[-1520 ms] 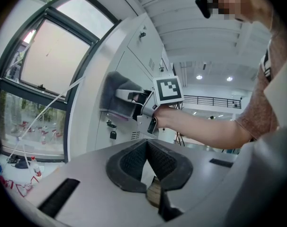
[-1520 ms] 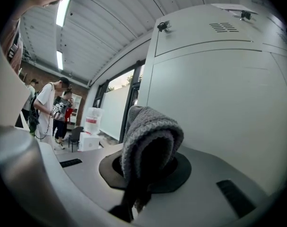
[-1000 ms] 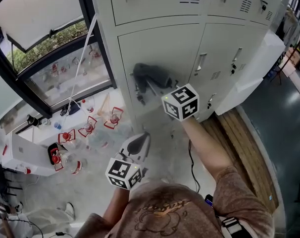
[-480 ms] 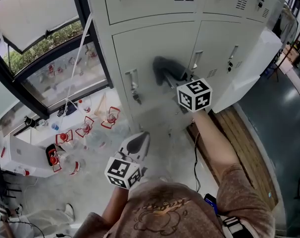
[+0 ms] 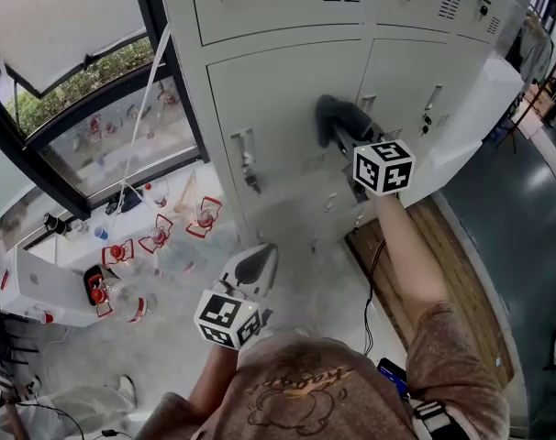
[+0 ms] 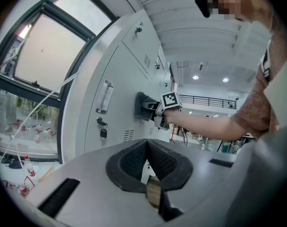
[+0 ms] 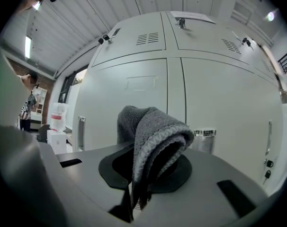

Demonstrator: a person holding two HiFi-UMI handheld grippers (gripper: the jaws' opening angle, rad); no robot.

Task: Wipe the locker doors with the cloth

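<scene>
Cloth [image 7: 150, 131], grey and folded over on itself, is clamped in the right tongs [image 5: 342, 134]; their jaws are closed on its lower edge, and the thick fold stands up beyond the tips. In the head view the cloth lies against the lower locker door [image 5: 278, 99], ahead of the right tongs and near that door's right edge. In the right gripper view the vertical seam to the neighbouring door [image 5: 416, 71] runs just behind the fold. The door's handle [image 5: 245, 149] sits well to the left of the right tongs, with a small padlock [image 6: 102, 133] hanging under it. A second handle [image 7: 204, 141] shows just to the right of the cloth. The marker cube [image 5: 383, 166] is behind the right tongs' jaws, and the person's bare forearm [image 5: 402, 255] stretches back from it.

The left tongs [image 5: 253, 266] are held low and well apart from the lockers, nearer the person's body than the right tongs. Their dark pads [image 6: 134, 162] meet at the tips with nothing between them, and through the slit behind the tips only floor shows. Their own marker cube [image 5: 227, 319] sits just behind them. Clear bottles with red labels [image 5: 122, 291] lie on the floor to the left of the left tongs, below the window [image 5: 76, 62]. A wooden platform [image 5: 452, 264] lies to the right of the right arm.
</scene>
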